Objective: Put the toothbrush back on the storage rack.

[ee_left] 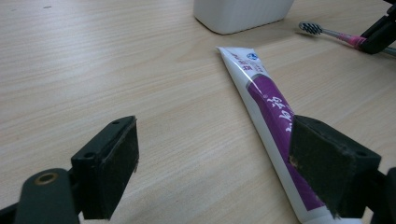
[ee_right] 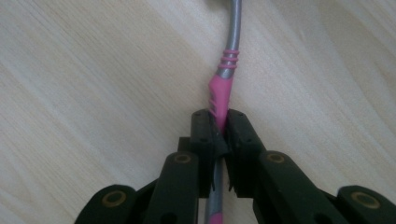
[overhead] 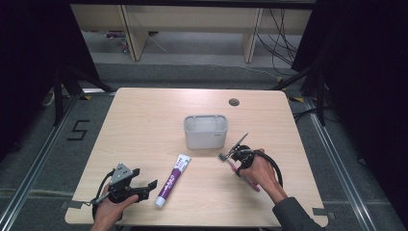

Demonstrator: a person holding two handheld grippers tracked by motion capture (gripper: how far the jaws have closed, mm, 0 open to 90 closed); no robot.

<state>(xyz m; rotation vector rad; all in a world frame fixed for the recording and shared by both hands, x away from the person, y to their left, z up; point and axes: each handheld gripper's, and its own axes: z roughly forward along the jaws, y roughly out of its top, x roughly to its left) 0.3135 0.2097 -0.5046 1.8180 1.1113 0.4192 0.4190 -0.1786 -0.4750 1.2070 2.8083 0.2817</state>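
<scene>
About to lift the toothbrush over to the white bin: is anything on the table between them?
Nothing visible. The right gripper is shut on the toothbrush, and bare table lies between it and the bin. The toothpaste tube lies off to the left.

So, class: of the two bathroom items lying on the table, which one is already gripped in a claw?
The pink-and-grey toothbrush: the right claw is shut on its handle. The purple toothpaste tube lies free beside the open left claw.
</scene>
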